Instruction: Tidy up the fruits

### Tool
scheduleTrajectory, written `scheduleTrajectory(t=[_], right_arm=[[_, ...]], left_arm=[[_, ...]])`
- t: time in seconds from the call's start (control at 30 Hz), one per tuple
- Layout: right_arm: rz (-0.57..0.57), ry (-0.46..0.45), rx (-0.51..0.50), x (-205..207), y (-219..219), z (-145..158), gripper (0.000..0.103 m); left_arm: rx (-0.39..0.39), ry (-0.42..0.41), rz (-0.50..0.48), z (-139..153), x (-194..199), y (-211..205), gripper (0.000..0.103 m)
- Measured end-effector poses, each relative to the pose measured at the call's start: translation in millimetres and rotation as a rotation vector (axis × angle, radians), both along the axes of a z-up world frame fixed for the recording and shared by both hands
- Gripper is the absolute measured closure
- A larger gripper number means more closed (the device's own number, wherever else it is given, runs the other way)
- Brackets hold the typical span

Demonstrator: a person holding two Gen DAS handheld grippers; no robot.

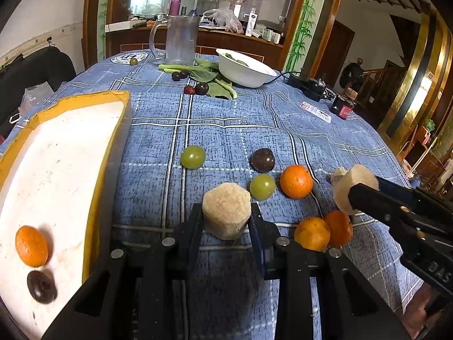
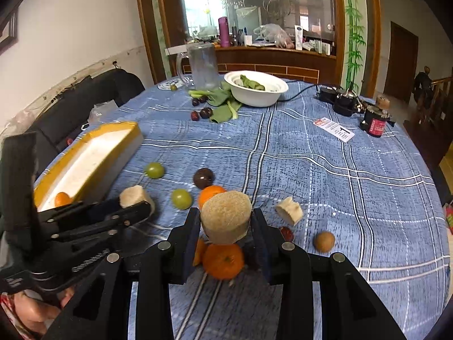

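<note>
Between the left gripper (image 1: 226,221) fingers sits a pale fibrous cut chunk (image 1: 226,212) — jaws closed onto its sides, chunk just off the blue plaid tablecloth (image 1: 226,130) near the table's near edge. Right gripper (image 2: 225,226) likewise clamped on a second pale chunk (image 2: 225,216), held above two oranges (image 2: 223,260) on the cloth. A third, smaller chunk (image 2: 289,214) lies just right of the right gripper's fingers, with a small brown round fruit (image 2: 324,241) further right.

Ahead of the left gripper: two green grapes (image 1: 192,156), a dark plum (image 1: 263,159) and another orange (image 1: 296,181), all loose on the cloth. At the left edge, a yellow-rimmed white tray (image 1: 85,104) holding one orange (image 1: 31,245) and one dark plum (image 1: 41,287).

Far edge — white bowl (image 2: 256,96) with greens, clear plastic jug (image 1: 181,39), leafy greens and a few dark fruits beside them. Far right corner: black power strip (image 2: 337,99), small dark jar (image 2: 375,124), paper tag (image 2: 334,129). Behind the table, a wood-framed mirror (image 2: 254,8) over a cluttered counter.
</note>
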State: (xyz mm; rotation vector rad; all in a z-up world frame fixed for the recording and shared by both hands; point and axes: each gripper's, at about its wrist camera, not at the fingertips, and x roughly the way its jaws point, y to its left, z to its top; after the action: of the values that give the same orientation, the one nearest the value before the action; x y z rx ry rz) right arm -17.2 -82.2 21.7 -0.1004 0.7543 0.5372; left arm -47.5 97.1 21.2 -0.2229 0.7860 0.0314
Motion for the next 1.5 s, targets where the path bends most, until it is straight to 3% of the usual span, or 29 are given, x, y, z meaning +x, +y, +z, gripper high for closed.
scheduleTrajectory(t=[0.1,0.33,0.5,0.73,0.93,1.13,1.37,1.4,1.5], right_arm=[[0.005,-0.006,0.0,-13.3,2.9,4.2,0.064],[0.048,-0.043,-0.042,-45.5,18.1,14.2,0.063],[0.106,-0.077,-0.044,-61.9,44.9,29.3,0.063],[0.236,-0.076,-0.022,-77.3,108.2,37.0,0.063],[0.333,-0.045,-0.018,-83.0,167.2,28.9,0.063],[0.386,0.011,-0.072,-80.0,213.2,2.7,0.063],[0.376,0.039,-0.129,-68.0,231.0,-21.7,0.063],[0.373,0.038,-0.135,-66.9,231.9,-23.2,0.063],[0.371,0.017,-0.16,-66.9,235.6,-25.2,0.062]], left_arm=[[0.006,-0.025,-0.002,4.4,-4.4,-1.3,0.073],[-0.142,-0.023,-0.019,19.6,-41.2,21.6,0.073],[-0.141,-0.067,0.058,48.9,-77.1,61.4,0.072],[0.049,-0.036,0.255,55.3,-107.6,127.5,0.072],[0.049,0.06,0.361,28.2,-114.1,178.1,0.072],[0.082,0.091,0.376,14.4,-112.7,187.2,0.072],[0.126,0.092,0.368,9.6,-107.6,179.6,0.071],[0.131,0.091,0.367,9.8,-107.9,177.5,0.07],[0.131,0.082,0.376,12.8,-109.9,175.2,0.054]])
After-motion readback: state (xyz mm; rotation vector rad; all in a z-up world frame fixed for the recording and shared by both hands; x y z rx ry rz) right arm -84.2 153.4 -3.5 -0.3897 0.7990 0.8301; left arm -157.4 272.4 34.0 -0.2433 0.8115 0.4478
